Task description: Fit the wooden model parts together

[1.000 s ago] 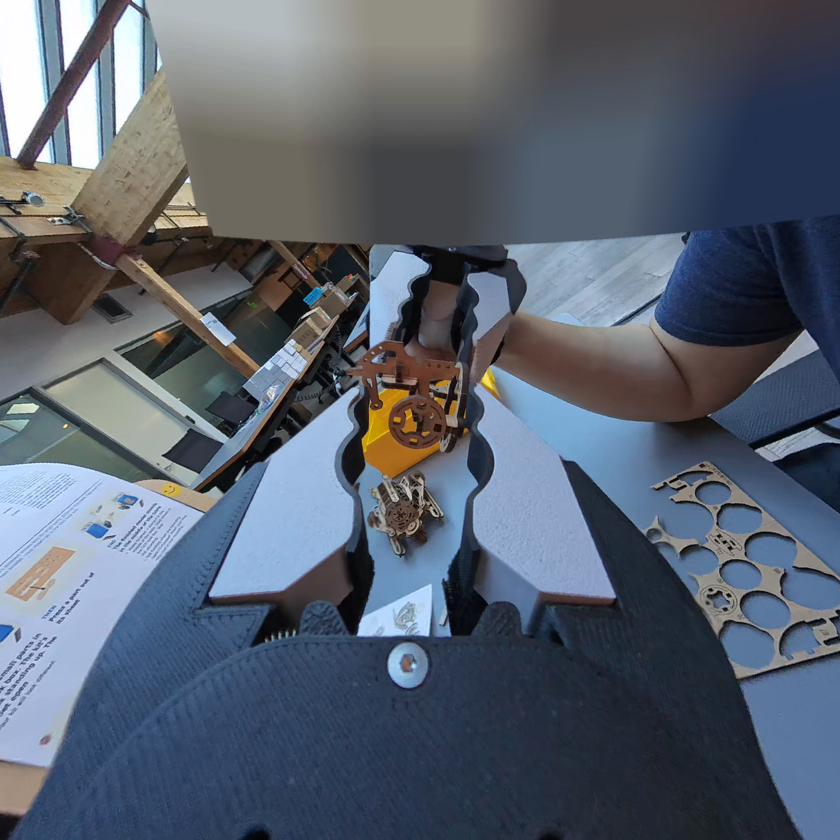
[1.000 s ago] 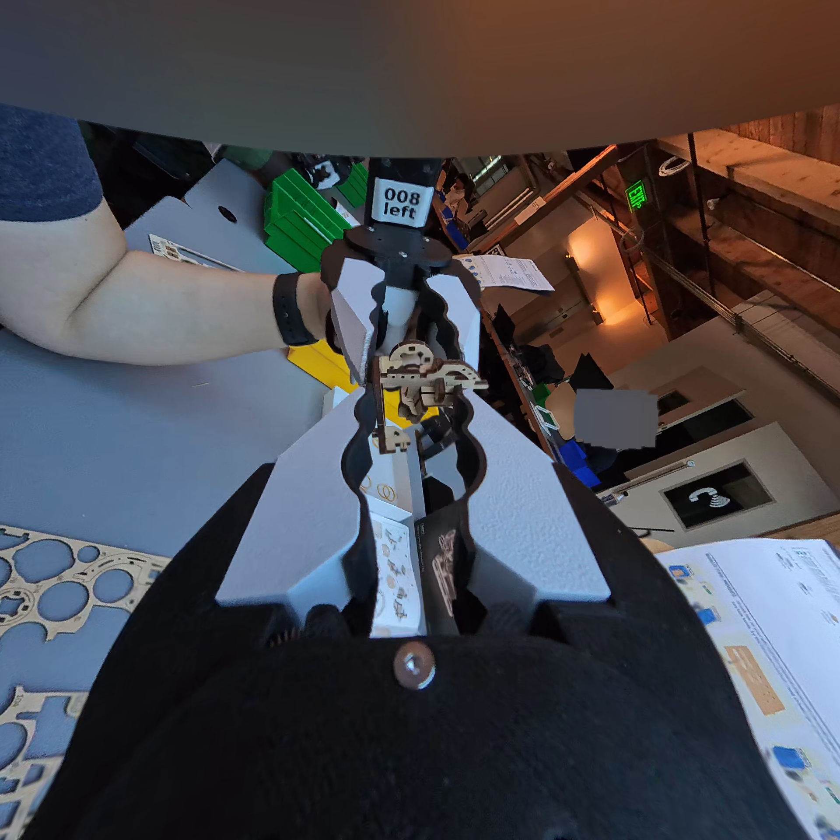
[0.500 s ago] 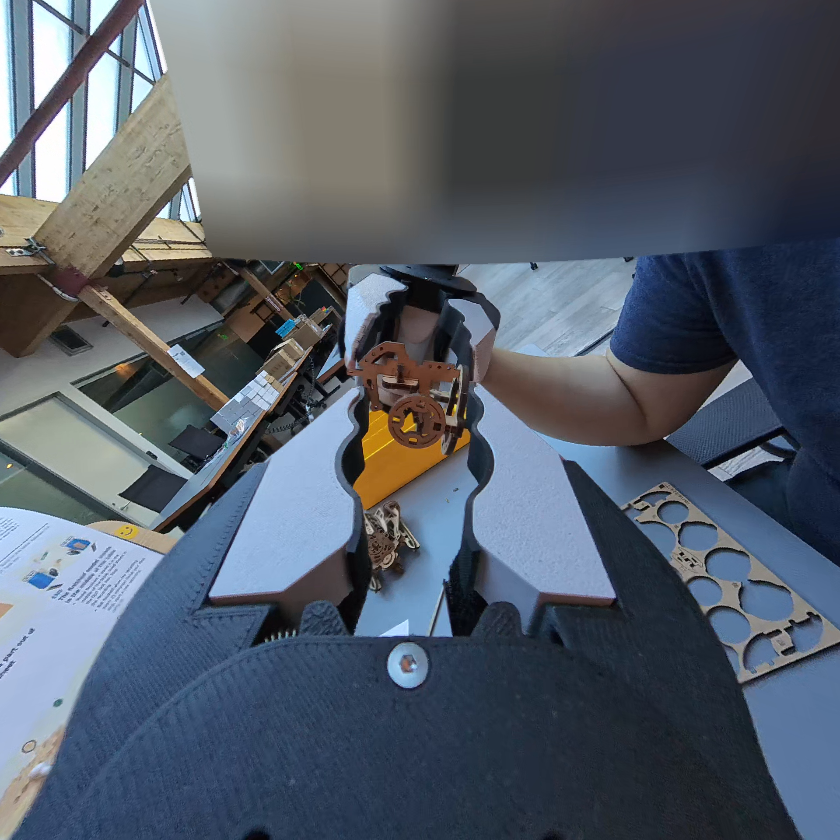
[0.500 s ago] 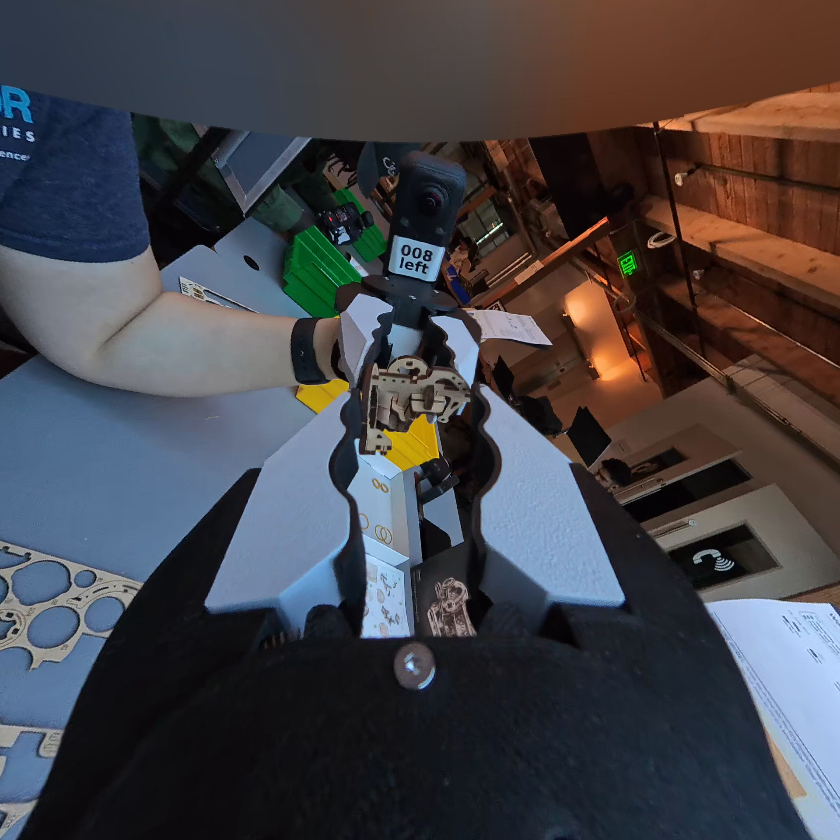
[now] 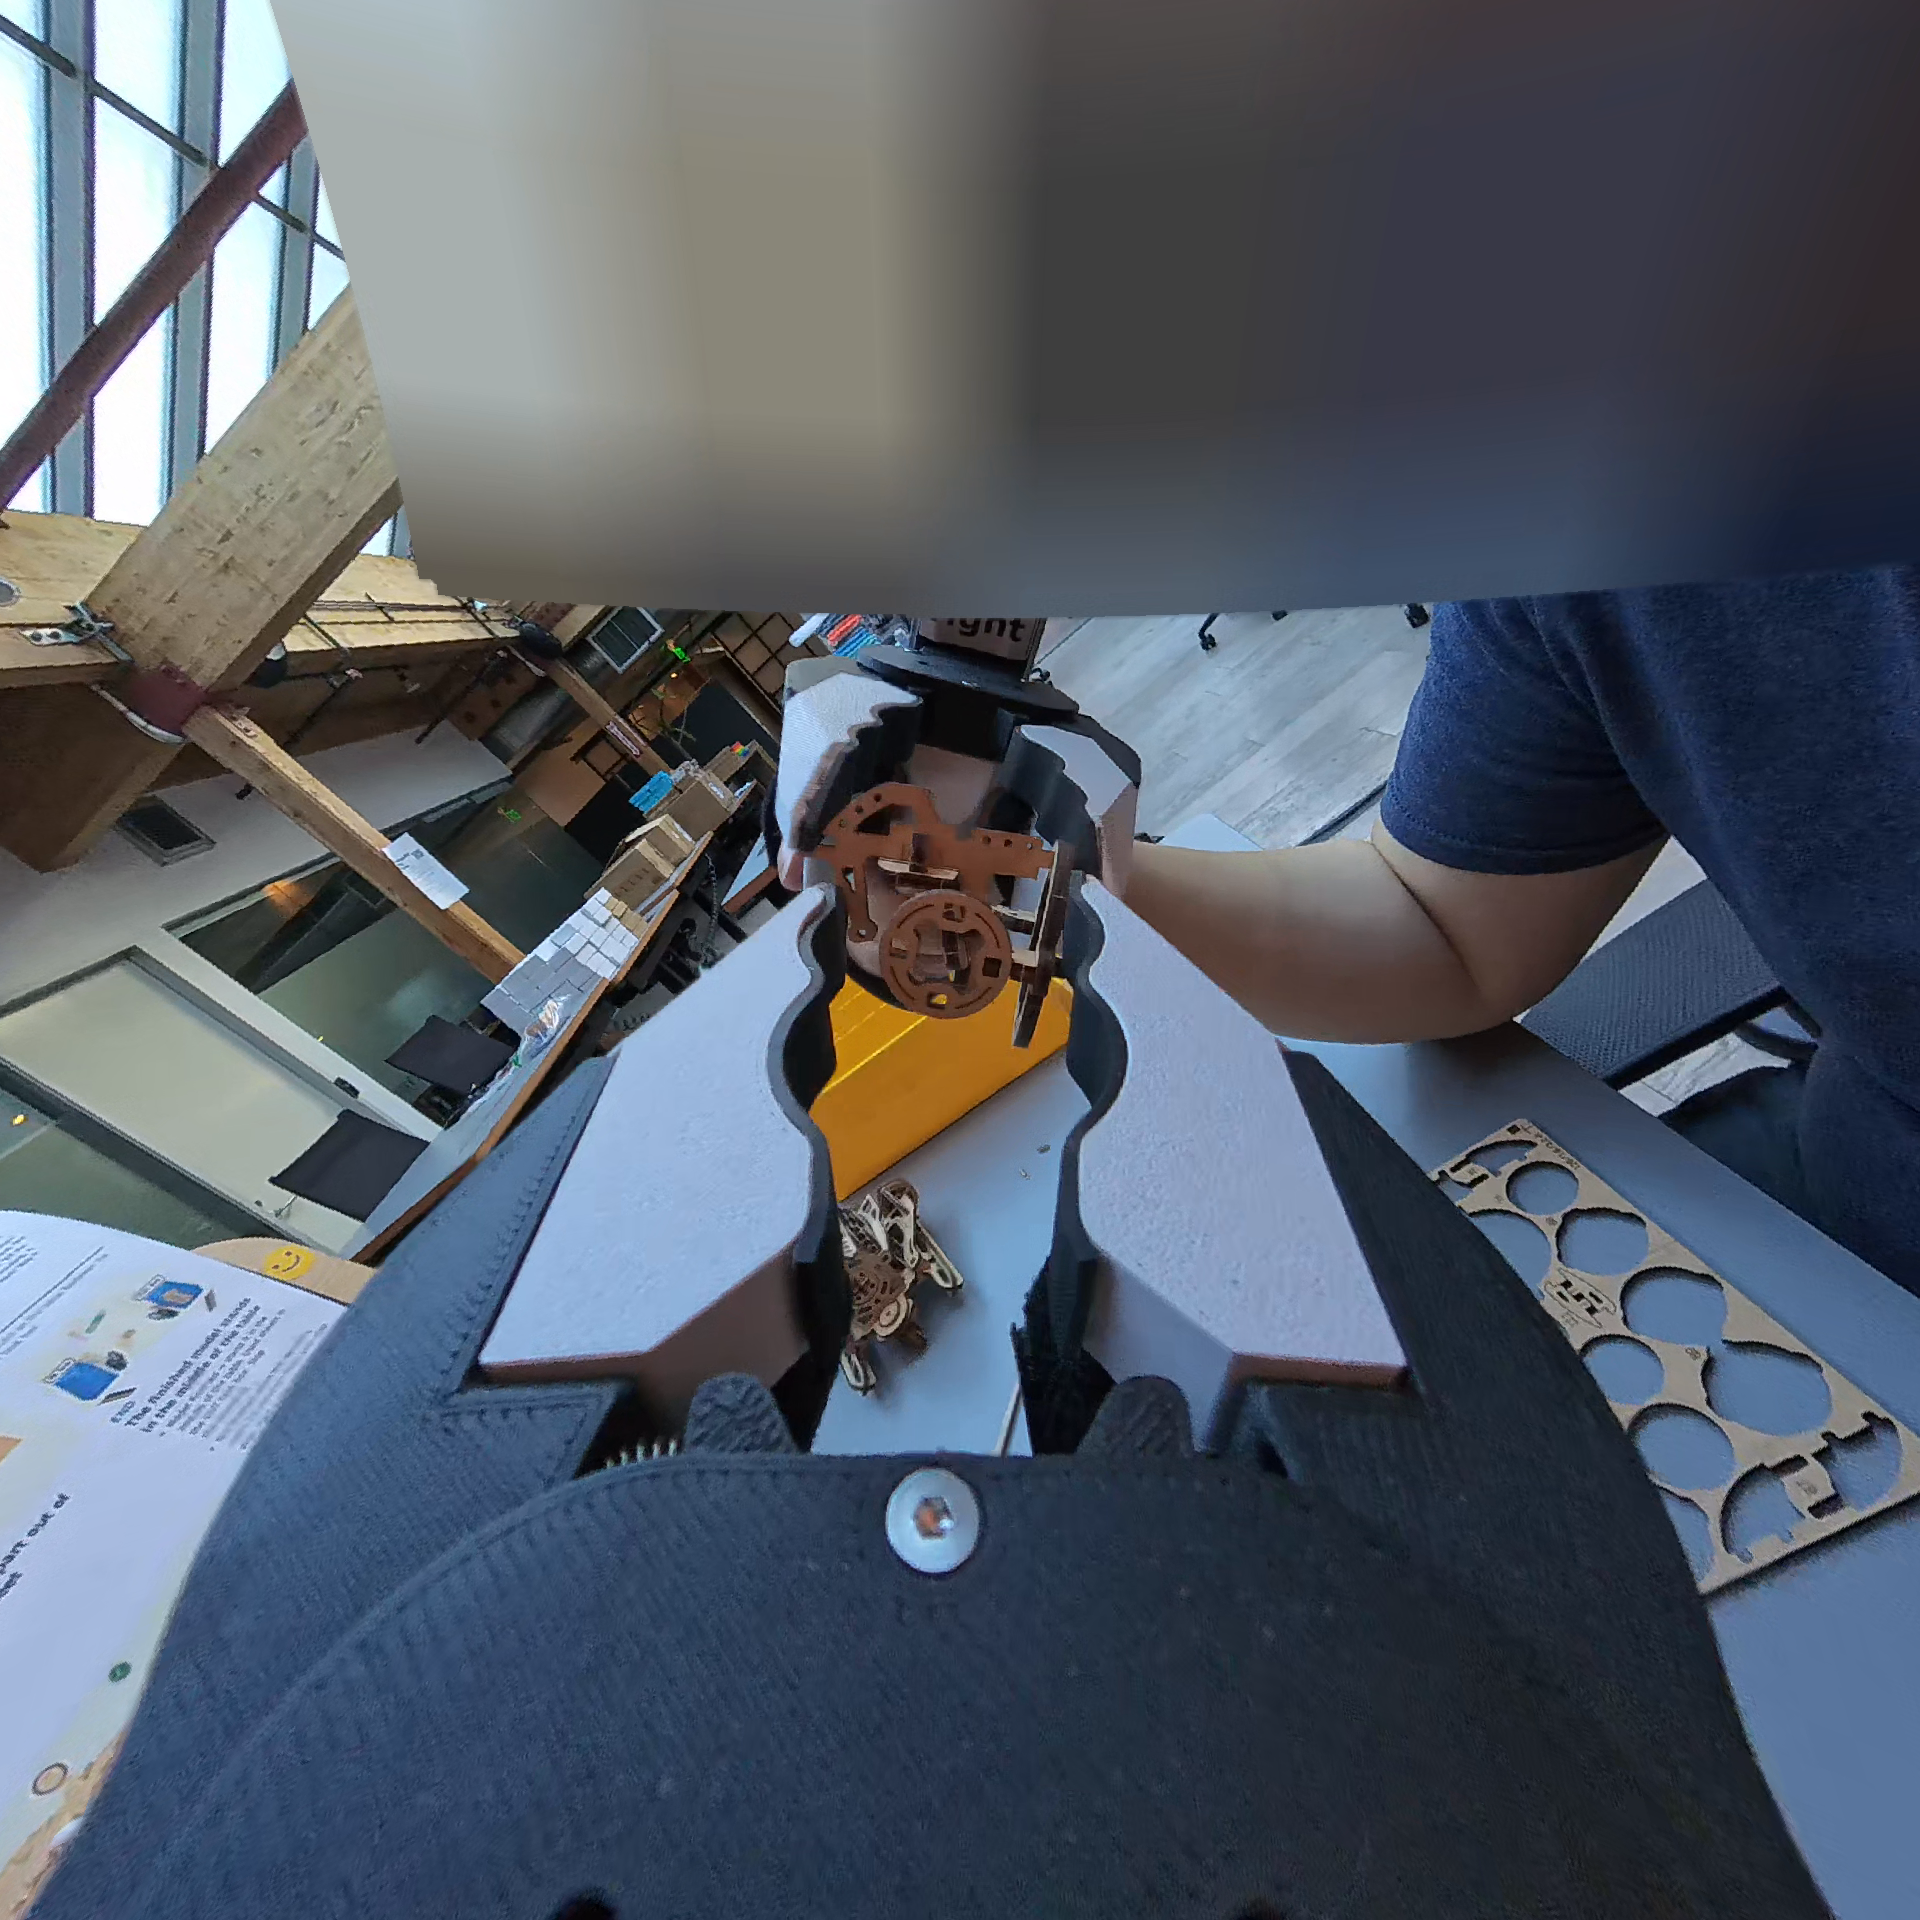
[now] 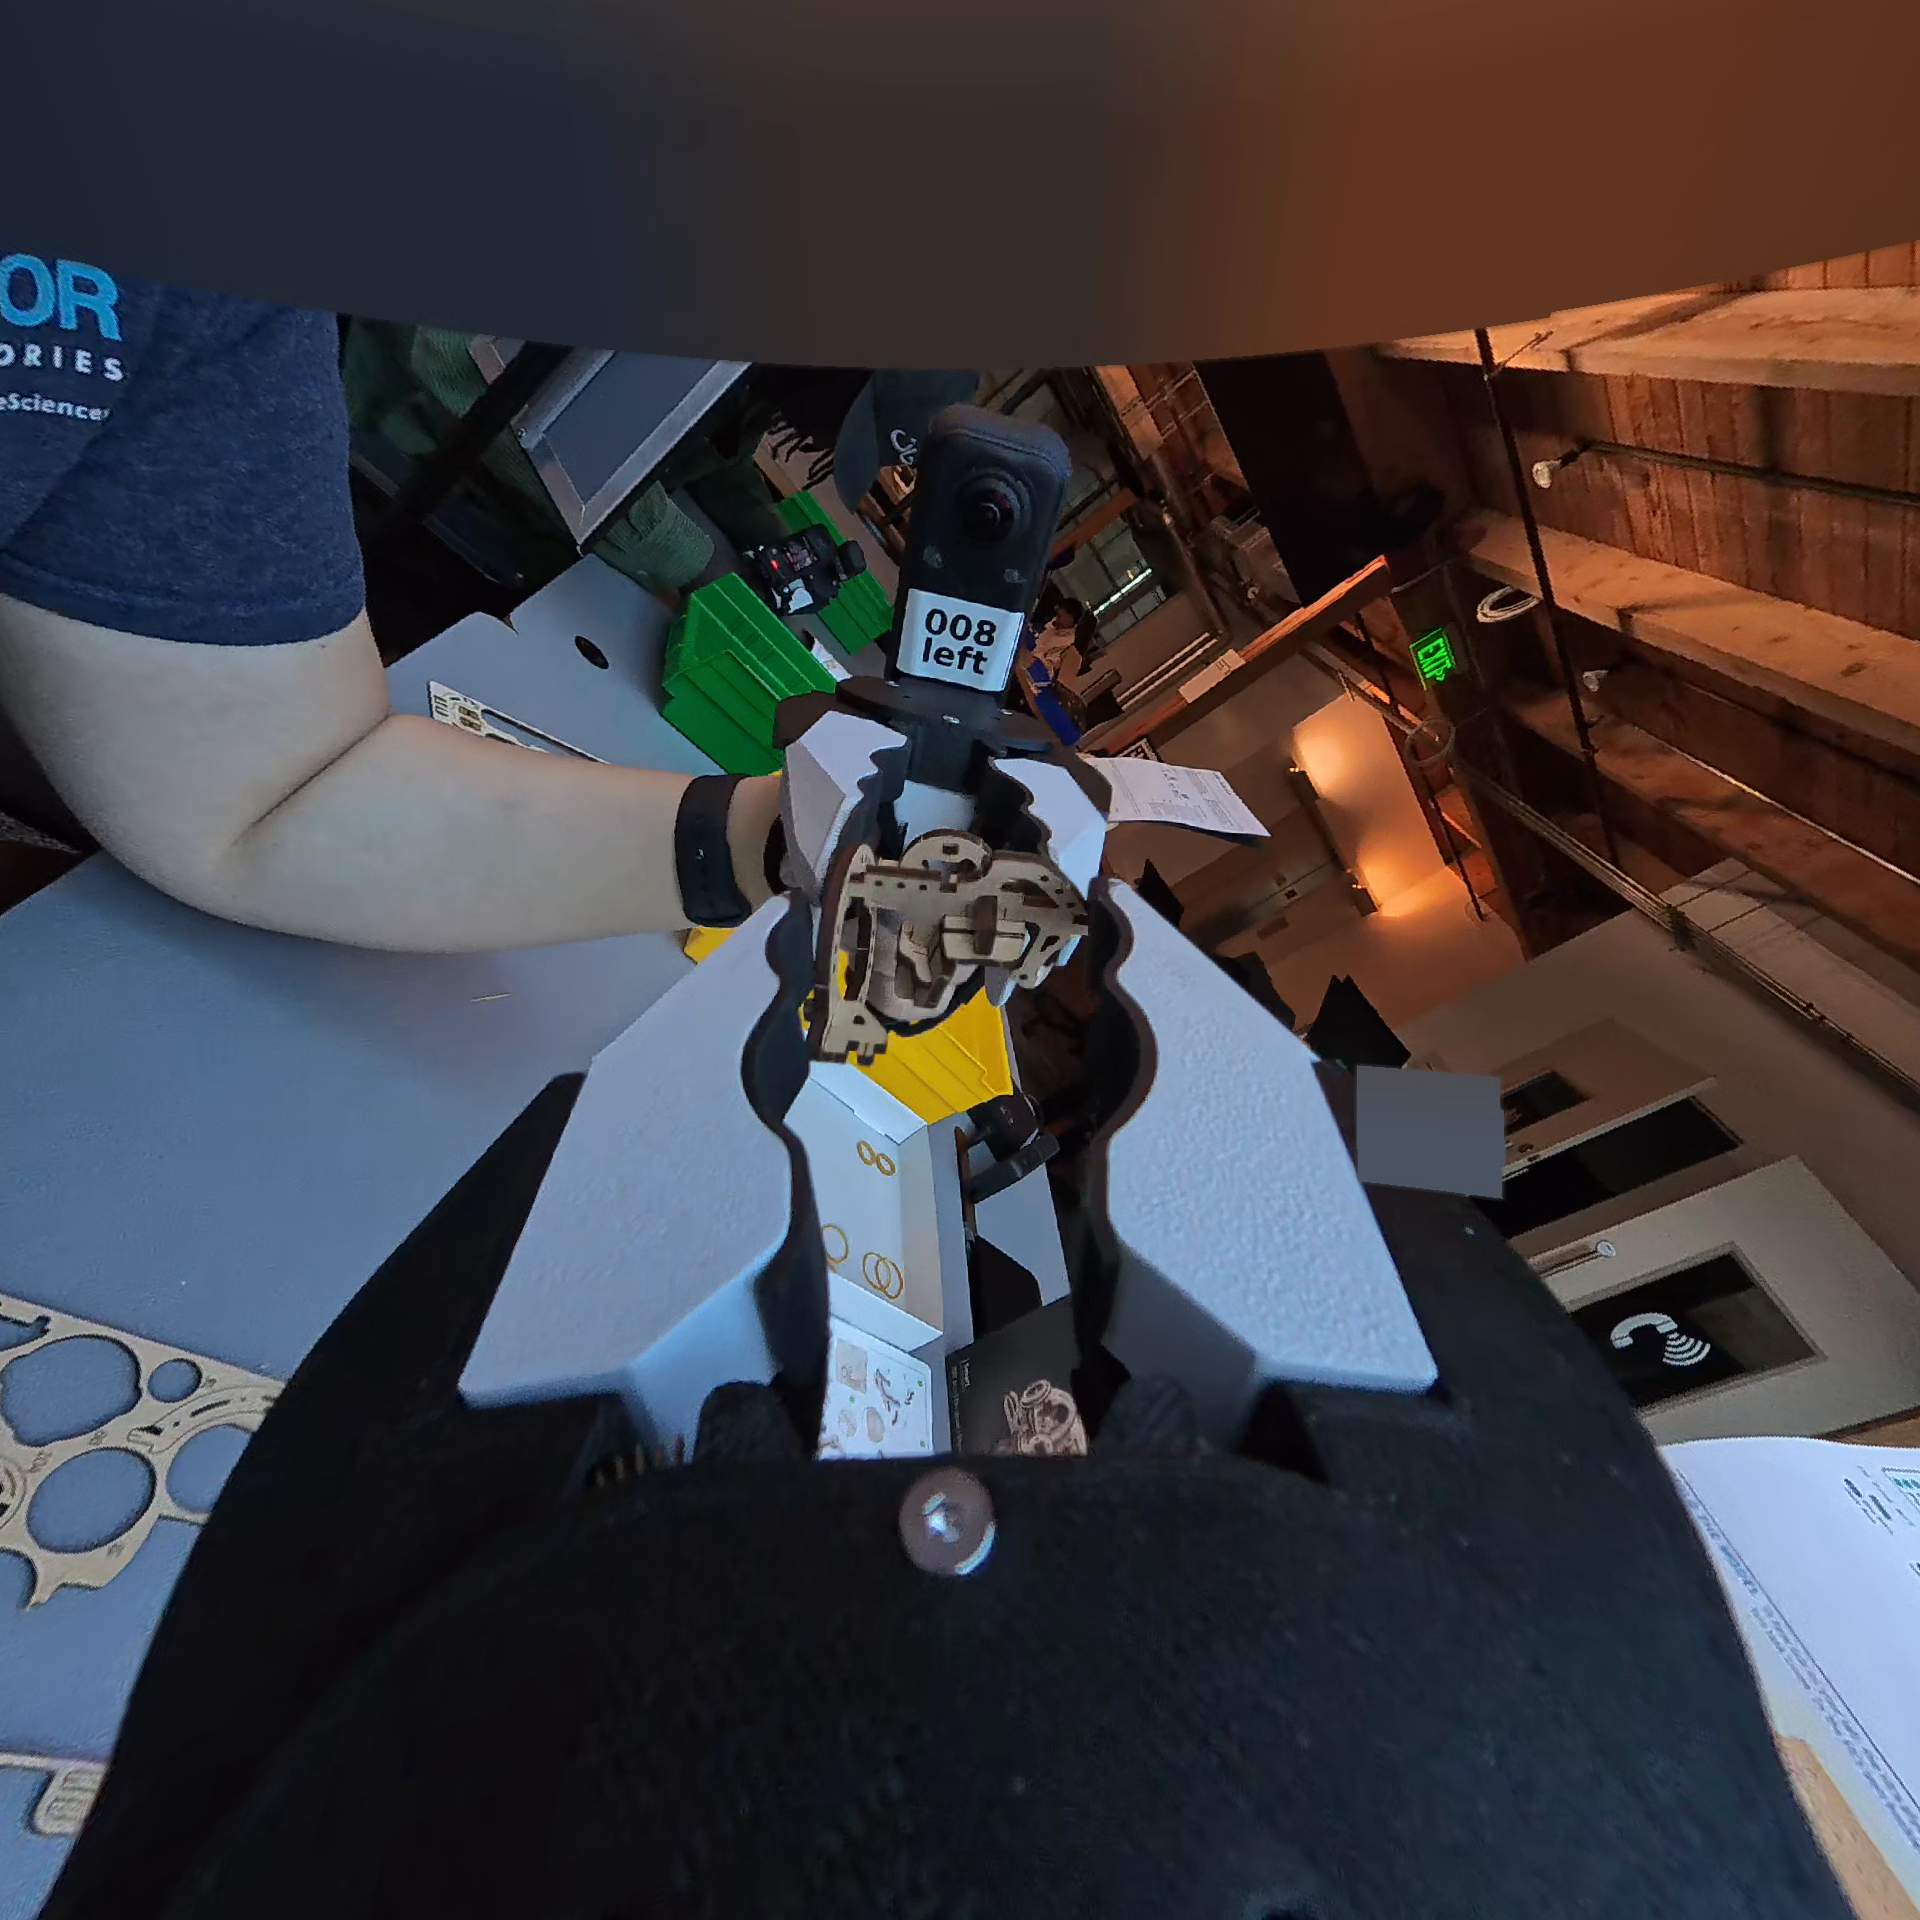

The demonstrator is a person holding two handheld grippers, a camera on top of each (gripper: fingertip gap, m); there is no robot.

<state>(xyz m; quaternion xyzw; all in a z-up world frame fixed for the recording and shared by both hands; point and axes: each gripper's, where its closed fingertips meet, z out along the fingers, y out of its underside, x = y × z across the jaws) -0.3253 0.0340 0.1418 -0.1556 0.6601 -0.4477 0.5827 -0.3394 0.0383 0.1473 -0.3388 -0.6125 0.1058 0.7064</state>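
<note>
A brown wooden model assembly (image 5: 935, 914) with a round gear wheel is held in the air between my two grippers, which face each other tip to tip. My left gripper (image 5: 945, 925) is shut on its near end. My right gripper (image 5: 951, 821) grips it from the far side. In the right wrist view the same assembly (image 6: 935, 935) looks pale, sitting between my right gripper (image 6: 951, 935) fingers, with the left gripper (image 6: 935, 821) behind it. A second small wooden sub-assembly (image 5: 883, 1278) lies on the grey table (image 5: 1455, 1101) below.
A yellow bin (image 5: 914, 1070) stands under the held model. A punched-out plywood sheet (image 5: 1683, 1351) lies to the right, an open instruction booklet (image 5: 125, 1403) to the left. A white box (image 6: 883, 1195) and green bins (image 6: 748, 665) show in the right wrist view. A person's forearm (image 5: 1299, 935) reaches in. My two grippers' fingertips are within a few centimetres of each other.
Both grippers have risen and tilted upward together with the model held between them. The table, the sub-assembly and the plywood sheet have dropped lower in view. The model has turned slightly.
</note>
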